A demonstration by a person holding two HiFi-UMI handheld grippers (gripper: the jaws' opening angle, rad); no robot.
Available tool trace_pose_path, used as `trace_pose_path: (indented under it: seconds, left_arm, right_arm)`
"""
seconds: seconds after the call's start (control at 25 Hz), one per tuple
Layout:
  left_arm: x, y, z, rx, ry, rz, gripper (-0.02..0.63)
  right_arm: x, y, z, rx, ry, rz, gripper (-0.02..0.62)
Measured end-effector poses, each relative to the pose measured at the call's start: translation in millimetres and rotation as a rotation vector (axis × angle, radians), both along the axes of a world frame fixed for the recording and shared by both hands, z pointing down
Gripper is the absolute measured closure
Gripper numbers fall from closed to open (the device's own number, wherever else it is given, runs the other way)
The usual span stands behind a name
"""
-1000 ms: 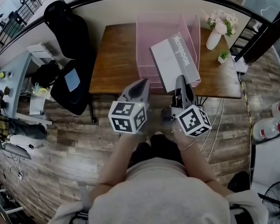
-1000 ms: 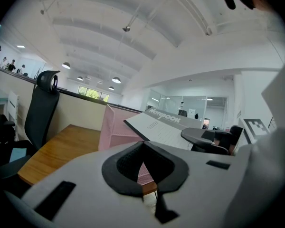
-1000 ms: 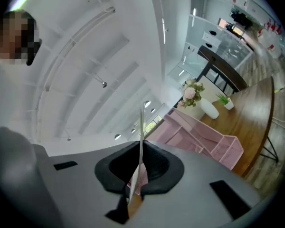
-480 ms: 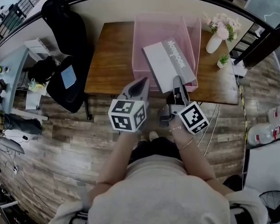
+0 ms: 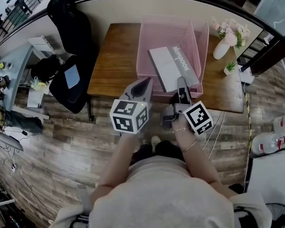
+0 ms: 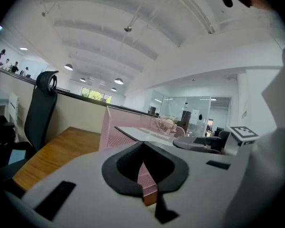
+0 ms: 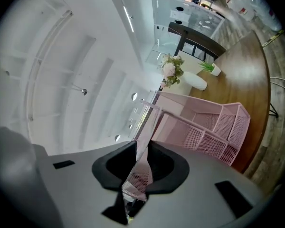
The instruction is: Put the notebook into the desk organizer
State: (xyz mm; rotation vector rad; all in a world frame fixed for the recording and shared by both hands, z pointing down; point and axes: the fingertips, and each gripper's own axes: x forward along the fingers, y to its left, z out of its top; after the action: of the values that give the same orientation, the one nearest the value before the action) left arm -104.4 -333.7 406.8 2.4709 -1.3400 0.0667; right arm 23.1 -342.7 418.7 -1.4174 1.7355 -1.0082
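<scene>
Notebook (image 5: 173, 66) lying in pink desk organizer (image 5: 147, 46) on worktop (image 5: 114, 61), right hand-held gripper (image 5: 181, 80) at its 6 o'clock, jaws opening, nothing pinched, left hand-held gripper (image 5: 144, 83) closed tight, empty.

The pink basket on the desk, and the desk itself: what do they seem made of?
The pink desk organizer looks like metal mesh with a matte pink coating: its walls show fine, regular holes inside solid rims. The desk looks like wood or veneer: brown, streaky grain, slight sheen.
</scene>
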Motion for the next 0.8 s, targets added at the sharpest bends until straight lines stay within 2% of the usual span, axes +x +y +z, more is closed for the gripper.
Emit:
trace_pose_path:
  seconds: [0.32, 0.52, 0.8]
  left_arm:
    - [0, -3, 0, -0.007, 0.019, 0.002, 0.594]
    - [4, 1, 5, -0.027, 0.036, 0.018, 0.594]
    - [5, 8, 9, -0.037, 0.043, 0.02, 0.594]
  right_arm:
    - [-1, 4, 1, -0.008, -0.046, -0.031, 0.488]
    - [-5, 16, -1, 0.004, -0.075, -0.057, 0.488]
    - [-14, 29, -3, 0.012, -0.046, -0.095, 0.503]
